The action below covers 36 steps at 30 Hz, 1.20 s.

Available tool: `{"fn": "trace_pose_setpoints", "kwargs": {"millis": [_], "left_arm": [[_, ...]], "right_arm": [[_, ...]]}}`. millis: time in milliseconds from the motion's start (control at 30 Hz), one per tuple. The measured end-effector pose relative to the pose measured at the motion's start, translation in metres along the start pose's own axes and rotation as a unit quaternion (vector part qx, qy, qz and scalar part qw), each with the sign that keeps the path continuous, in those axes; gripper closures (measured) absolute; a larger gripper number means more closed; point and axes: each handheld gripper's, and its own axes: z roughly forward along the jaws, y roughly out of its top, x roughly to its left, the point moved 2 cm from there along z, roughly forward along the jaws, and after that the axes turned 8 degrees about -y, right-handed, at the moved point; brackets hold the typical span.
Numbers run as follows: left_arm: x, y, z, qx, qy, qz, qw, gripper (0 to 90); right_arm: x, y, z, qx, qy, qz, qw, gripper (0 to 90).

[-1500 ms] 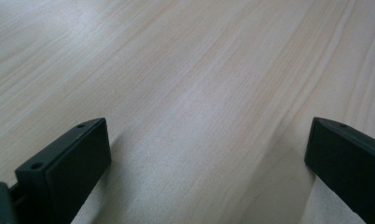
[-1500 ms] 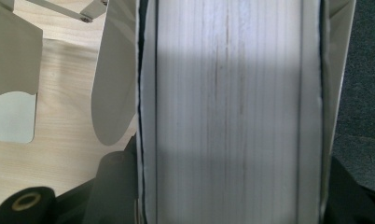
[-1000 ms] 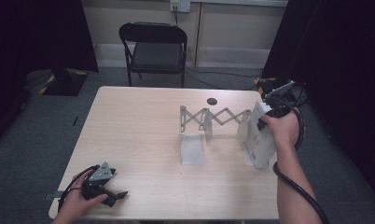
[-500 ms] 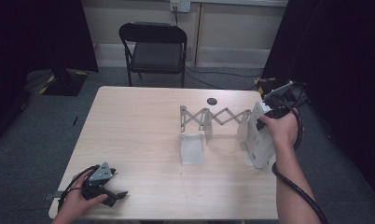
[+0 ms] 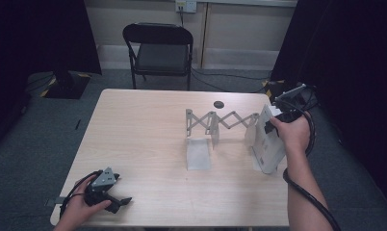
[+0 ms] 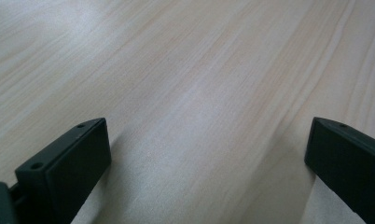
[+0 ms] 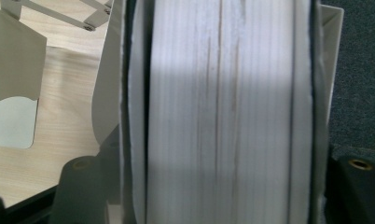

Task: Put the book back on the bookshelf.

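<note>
Recording studio or lab, black curtains (both sides), lone folding chair, grey carpet

The thick white book clamped between the right gripper's matt black plastic jaws shows a paper page block, faintly ridged and streaked, with slightly fuzzy cover edges. Beside it, the pale grey folding metal book rack looks smooth and satin (thin sheet, riveted struts). Under the left gripper, the light wooden tabletop is smooth, finely grained, softly sheened.
</note>
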Motion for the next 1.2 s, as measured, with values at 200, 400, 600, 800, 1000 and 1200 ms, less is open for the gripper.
{"fn": "trace_pose_setpoints", "kwargs": {"millis": [200, 400, 600, 800, 1000, 1200], "left_arm": [[0.0, 0.0, 0.0, 0.0, 0.0, 0.0, 1.0, 0.0], [0.0, 0.0, 0.0, 0.001, 0.0, 0.001, 1.0, 0.0], [0.0, 0.0, 0.0, 0.001, 0.0, 0.001, 1.0, 0.0], [0.0, 0.0, 0.0, 0.001, 0.0, 0.0, 1.0, 0.0], [0.0, 0.0, 0.0, 0.0, -0.002, -0.001, 1.0, 0.0], [0.0, 0.0, 0.0, 0.0, -0.001, 0.001, 1.0, 0.0]], "right_arm": [[-0.004, -0.002, -0.004, -0.012, -0.002, 0.0, 0.9999, 25.8], [-0.005, -0.004, -0.006, -0.014, 0.006, -0.01, 0.9998, 21.2], [-0.003, -0.005, -0.01, -0.016, 0.009, -0.018, 0.9997, 19.5], [-0.005, -0.006, -0.014, -0.017, 0.005, -0.025, 0.9995, 19.4], [-0.007, -0.007, -0.019, -0.015, 0.007, -0.026, 0.9995, 19.4], [-0.008, -0.009, -0.021, -0.013, 0.011, -0.023, 0.9996, 19.9]]}}
